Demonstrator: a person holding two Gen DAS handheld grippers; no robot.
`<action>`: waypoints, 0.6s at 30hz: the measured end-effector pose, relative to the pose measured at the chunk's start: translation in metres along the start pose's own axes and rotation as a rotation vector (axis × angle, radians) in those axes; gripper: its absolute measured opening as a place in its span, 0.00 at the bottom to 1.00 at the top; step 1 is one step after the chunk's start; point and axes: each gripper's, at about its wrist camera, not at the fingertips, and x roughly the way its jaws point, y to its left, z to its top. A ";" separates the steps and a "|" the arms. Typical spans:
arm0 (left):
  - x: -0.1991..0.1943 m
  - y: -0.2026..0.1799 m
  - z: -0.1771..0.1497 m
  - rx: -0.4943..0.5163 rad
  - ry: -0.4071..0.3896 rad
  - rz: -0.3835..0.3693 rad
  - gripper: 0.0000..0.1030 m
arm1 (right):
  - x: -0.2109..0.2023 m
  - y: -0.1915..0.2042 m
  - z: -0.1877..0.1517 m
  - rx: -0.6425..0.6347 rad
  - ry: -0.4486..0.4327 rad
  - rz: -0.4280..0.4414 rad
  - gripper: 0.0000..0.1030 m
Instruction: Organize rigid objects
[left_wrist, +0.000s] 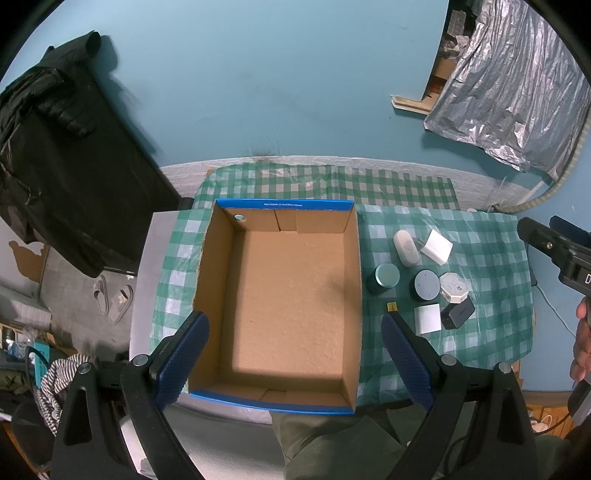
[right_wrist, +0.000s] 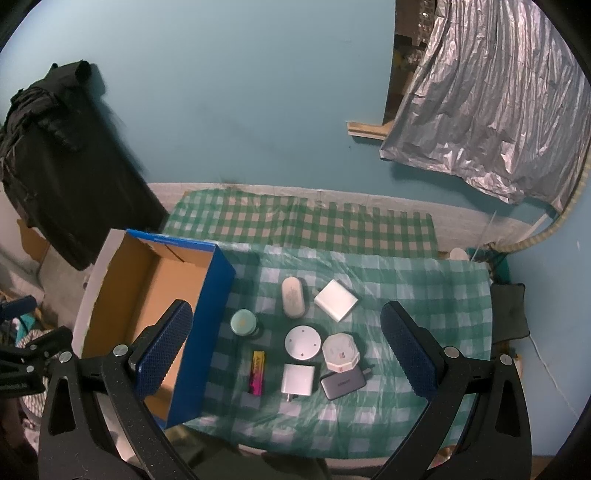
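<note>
An open cardboard box with blue outer walls (left_wrist: 280, 295) (right_wrist: 210, 325) stands on the left of a green checked tablecloth (right_wrist: 424, 295); nothing lies inside it. Right of it lie several small objects: a white oval case (right_wrist: 293, 296), a white square charger (right_wrist: 336, 300), a teal round tin (right_wrist: 242, 322), a round white-topped puck (right_wrist: 302, 342), a white octagonal box (right_wrist: 340, 351), a white plug adapter (right_wrist: 298, 379), a dark grey block (right_wrist: 342, 384) and a pink-yellow battery (right_wrist: 257, 372). My left gripper (left_wrist: 295, 358) is open above the box. My right gripper (right_wrist: 286, 354) is open above the objects.
A black garment (left_wrist: 55, 147) hangs on the left by the teal wall. A silver plastic sheet (right_wrist: 498, 103) hangs at the upper right. Sandals (left_wrist: 112, 299) lie on the floor left of the table. The right gripper's body (left_wrist: 561, 254) shows at the left wrist view's right edge.
</note>
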 end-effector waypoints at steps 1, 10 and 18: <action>0.000 0.000 0.000 0.000 0.000 0.000 0.92 | 0.000 0.000 -0.001 0.001 0.000 0.000 0.98; 0.000 0.000 0.000 -0.001 0.001 0.000 0.92 | 0.000 0.001 -0.003 0.003 0.004 -0.003 0.98; 0.000 0.000 0.001 0.001 0.000 0.000 0.92 | 0.000 0.001 -0.003 0.001 0.005 -0.004 0.98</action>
